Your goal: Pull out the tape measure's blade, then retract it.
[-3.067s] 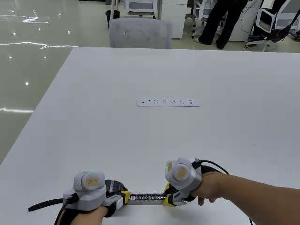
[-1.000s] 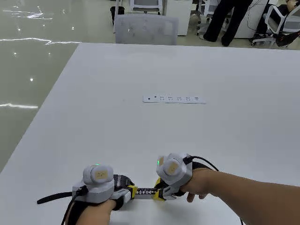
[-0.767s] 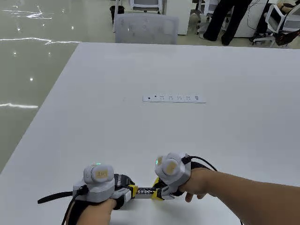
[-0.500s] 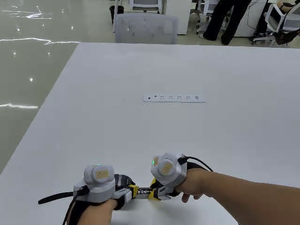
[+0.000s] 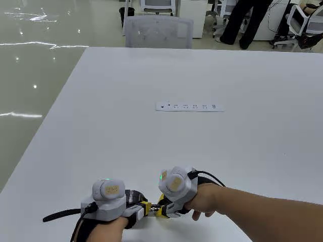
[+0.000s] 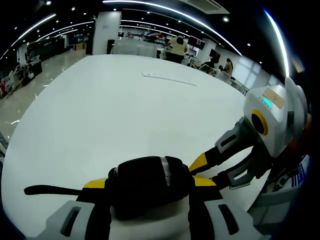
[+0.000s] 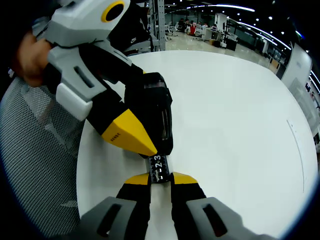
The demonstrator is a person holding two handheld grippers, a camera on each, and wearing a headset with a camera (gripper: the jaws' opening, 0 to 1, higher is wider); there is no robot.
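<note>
The tape measure (image 7: 155, 107) was at the near edge of the white tabletop (image 5: 227, 75), just in front of the person, between the two grippers. It had a black case. In the left gripper view, the left gripper (image 6: 148, 185) had its fingers clamped on the two sides of this case, one yellow tip on each side. A thin black strap went out from the case to the left, over the tabletop.

The right gripper (image 7: 160, 178) was just to the right of the case, and the two grippers were almost touching. Its fingers were closed on the end of the blade (image 7: 158, 167). Only a short piece of the blade was outside the case, with the numbers 2 and 3 on it; the other part was inside the case. In the head view this piece showed as a small strip between the yellow tips of both grippers.

Farther on the tabletop, near its middle and well apart from the grippers, a white power strip (image 5: 189, 107) lay flat. Behind the far edge stood a grey chair (image 5: 157, 33), and a person in dark clothes (image 5: 242, 22) stood on the floor at the far right.
</note>
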